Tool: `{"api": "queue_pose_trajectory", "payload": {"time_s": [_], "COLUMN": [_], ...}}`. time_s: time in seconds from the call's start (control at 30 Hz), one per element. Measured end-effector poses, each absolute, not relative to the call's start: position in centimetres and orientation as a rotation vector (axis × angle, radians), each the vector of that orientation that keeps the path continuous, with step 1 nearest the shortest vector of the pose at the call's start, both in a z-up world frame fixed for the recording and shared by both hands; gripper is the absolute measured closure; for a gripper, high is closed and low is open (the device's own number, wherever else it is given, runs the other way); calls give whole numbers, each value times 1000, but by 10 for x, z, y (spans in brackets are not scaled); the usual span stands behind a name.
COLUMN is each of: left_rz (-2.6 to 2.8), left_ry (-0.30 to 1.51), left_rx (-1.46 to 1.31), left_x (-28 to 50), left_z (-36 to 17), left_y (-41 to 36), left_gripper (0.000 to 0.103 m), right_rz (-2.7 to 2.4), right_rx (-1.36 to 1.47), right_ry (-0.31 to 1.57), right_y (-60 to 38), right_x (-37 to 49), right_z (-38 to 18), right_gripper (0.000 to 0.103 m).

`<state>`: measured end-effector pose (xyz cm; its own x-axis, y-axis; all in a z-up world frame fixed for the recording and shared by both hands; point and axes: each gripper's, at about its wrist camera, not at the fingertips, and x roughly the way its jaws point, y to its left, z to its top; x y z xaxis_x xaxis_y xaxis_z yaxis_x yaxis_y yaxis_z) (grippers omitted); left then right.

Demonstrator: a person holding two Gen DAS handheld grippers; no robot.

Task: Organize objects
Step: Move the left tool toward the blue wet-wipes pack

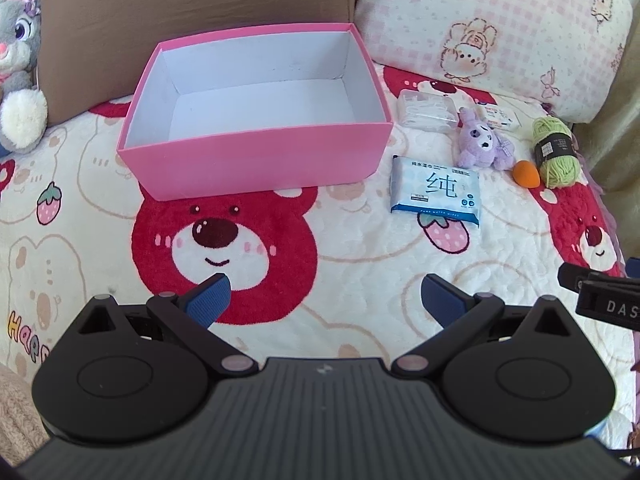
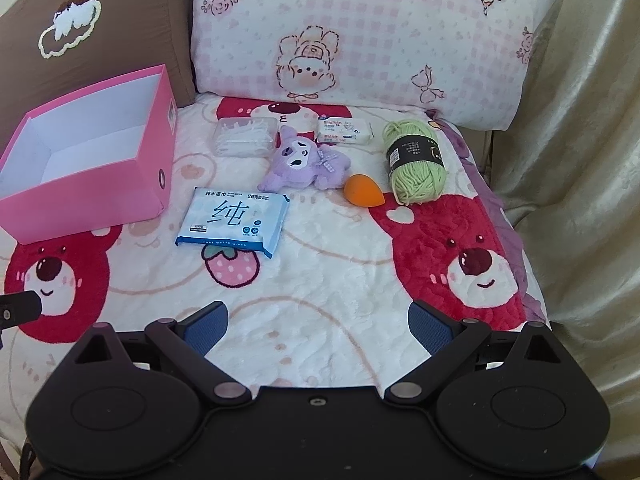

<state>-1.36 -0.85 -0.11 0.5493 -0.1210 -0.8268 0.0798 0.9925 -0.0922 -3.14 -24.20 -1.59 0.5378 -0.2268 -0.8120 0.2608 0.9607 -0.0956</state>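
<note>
1. Left gripper [image 1: 324,296] and right gripper [image 2: 316,326]: jaws wide, holding nothing, above bare blanket [image 2: 320,280].
2. Pink box [image 1: 256,156] open; wipes pack [image 2: 233,221], plush [image 2: 304,162], sponge [image 2: 363,189] and yarn [image 2: 416,160] lie right of it.

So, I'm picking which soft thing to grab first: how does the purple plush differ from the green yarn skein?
The purple plush toy has a printed face and a checked bow; the green yarn skein is plain strands wrapped in a dark paper band. The plush lies beside the orange sponge toward the pink box; the skein lies on the sponge's other side, near the blanket's edge. Both rest loose on the blanket, outside the box.
</note>
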Motion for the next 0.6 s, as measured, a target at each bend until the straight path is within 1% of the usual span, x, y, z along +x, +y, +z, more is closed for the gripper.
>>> {"api": "queue_pose_trajectory", "payload": {"time_s": [0.17, 0.33, 0.6], "left_rz": [-141, -141, -197], "left_ry": [962, 993, 987], "left_rx": [-22, 10, 118], "left_x": [-18, -17, -16], "left_z": [9, 11, 38], "left_y": [-12, -16, -17], "left_gripper": [0, 2, 2], "right_rz": [-277, -257, -98], "right_rx": [38, 27, -32], "right_ry": [965, 968, 917], "right_y": [-240, -238, -241], "right_x": [-33, -34, -43], "right_z": [-16, -11, 26], "right_gripper": [4, 4, 5]}}
